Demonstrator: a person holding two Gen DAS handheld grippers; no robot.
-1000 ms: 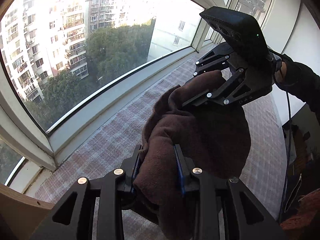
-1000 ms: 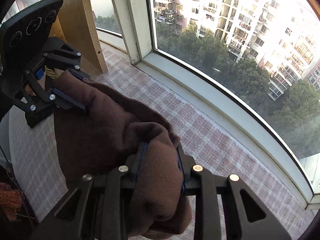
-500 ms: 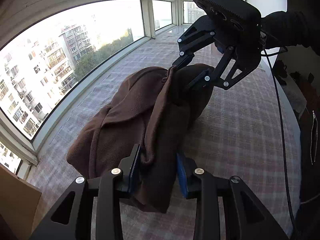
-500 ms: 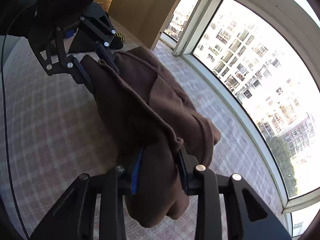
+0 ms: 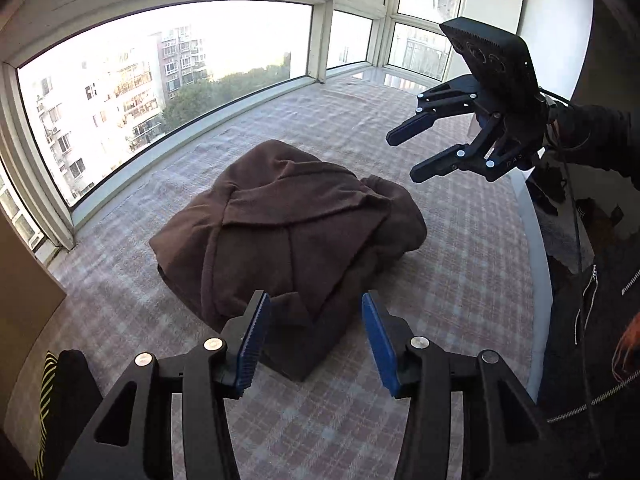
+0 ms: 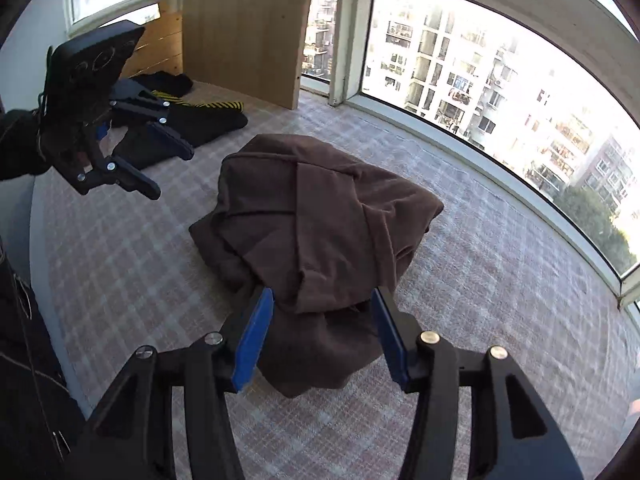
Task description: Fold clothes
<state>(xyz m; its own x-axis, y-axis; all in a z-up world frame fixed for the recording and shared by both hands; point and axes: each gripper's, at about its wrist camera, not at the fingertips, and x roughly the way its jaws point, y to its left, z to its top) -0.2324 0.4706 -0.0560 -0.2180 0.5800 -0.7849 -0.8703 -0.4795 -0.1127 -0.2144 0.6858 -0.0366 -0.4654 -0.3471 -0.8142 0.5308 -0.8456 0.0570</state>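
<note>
A folded brown garment point(image 5: 288, 232) lies on a plaid surface point(image 5: 460, 280) beside a curved window point(image 5: 160, 80). Left claw point(image 5: 312, 340) and right claw point(image 6: 320, 332) hover near it, both spread wide, holding nothing.

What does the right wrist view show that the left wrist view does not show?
Only the right wrist view shows the dark clothes with yellow-striped trim, the wooden panel, and the open left gripper from outside. Only the left wrist view shows the open right gripper from outside and a zippered black jacket. Both show the folded brown garment released on the plaid cover beside the windows.
</note>
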